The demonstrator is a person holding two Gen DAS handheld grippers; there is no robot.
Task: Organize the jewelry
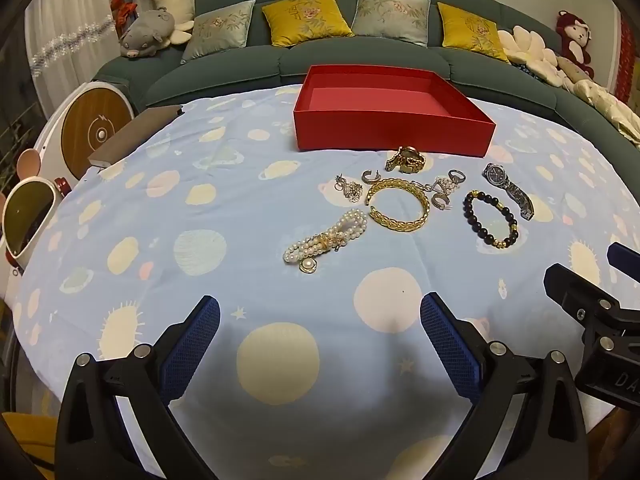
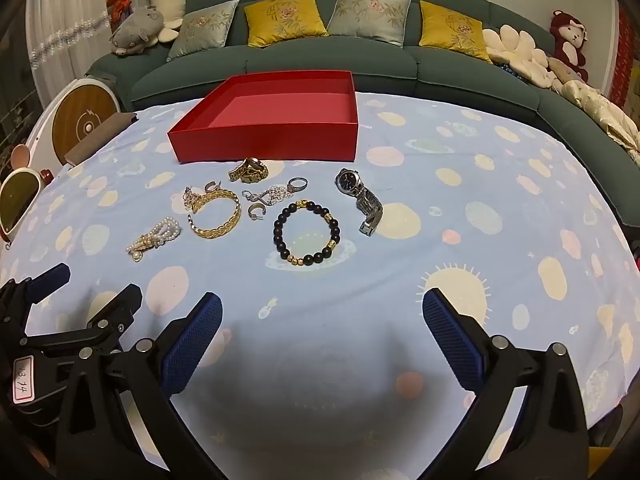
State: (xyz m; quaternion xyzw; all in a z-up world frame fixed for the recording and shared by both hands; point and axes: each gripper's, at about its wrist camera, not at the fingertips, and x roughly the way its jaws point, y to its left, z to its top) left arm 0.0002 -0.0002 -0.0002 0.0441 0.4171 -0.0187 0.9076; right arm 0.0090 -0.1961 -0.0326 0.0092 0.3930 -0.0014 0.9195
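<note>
Jewelry strewn on the tablecloth (image 1: 280,240) just before an empty red box (image 1: 394,128): pearl strand (image 1: 326,236), gold bangle (image 1: 398,204), bead bracelet (image 2: 307,236), two watches, rings. Likely light, slippery, tangle-prone; best pinched across a band or loop. Left gripper (image 1: 320,340) and right gripper (image 2: 322,336) wide apart, holding nothing, near edge. Soft printed cloth over a table; sofa (image 2: 440,68) with cushions behind

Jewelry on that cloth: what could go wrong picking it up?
The earrings and ring lie flat and small; wide pads may slip off or pinch the cloth instead. The chain lies close to the gold bangle and might drag along. The pearl strand could dangle and snag on the red box wall.
</note>
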